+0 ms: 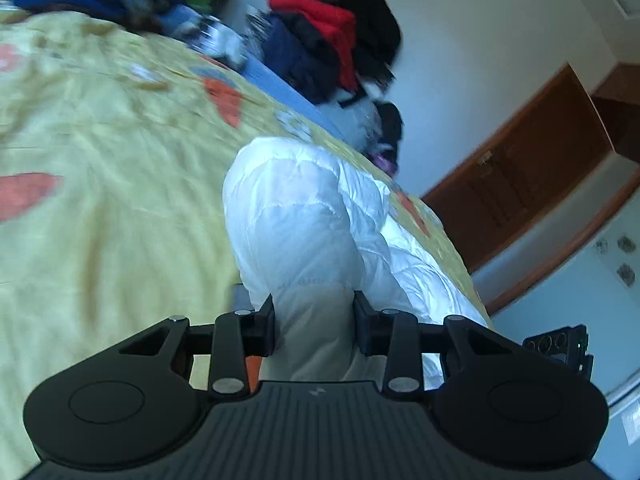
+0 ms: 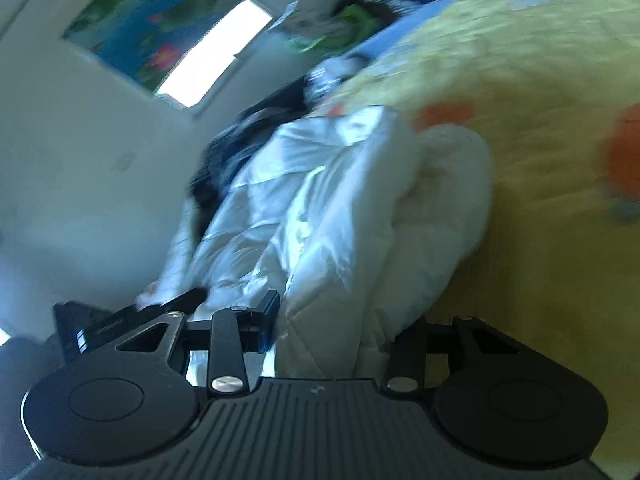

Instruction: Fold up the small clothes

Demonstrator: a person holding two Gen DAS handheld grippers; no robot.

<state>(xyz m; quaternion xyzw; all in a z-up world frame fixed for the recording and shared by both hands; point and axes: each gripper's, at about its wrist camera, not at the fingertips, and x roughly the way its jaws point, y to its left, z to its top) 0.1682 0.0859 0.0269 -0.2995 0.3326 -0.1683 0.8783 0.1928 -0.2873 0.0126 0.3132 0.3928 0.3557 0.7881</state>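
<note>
A white puffy quilted jacket (image 1: pixel 304 216) lies bunched on a yellow bedspread (image 1: pixel 100 168). My left gripper (image 1: pixel 314 320) is shut on a thick fold of the jacket, which fills the gap between its jaws. In the right wrist view the same jacket (image 2: pixel 320 208) runs up from my right gripper (image 2: pixel 320 320), which is shut on its quilted edge. The right finger of that gripper is hidden under the fabric. Both views are blurred and tilted.
A pile of clothes, red (image 1: pixel 320 20), navy and black, sits at the far side of the bed. More dark clothes (image 2: pixel 248 128) lie beyond the jacket. A brown wooden door (image 1: pixel 520 160) and white walls stand beside the bed. A curtained window (image 2: pixel 216 52) is lit.
</note>
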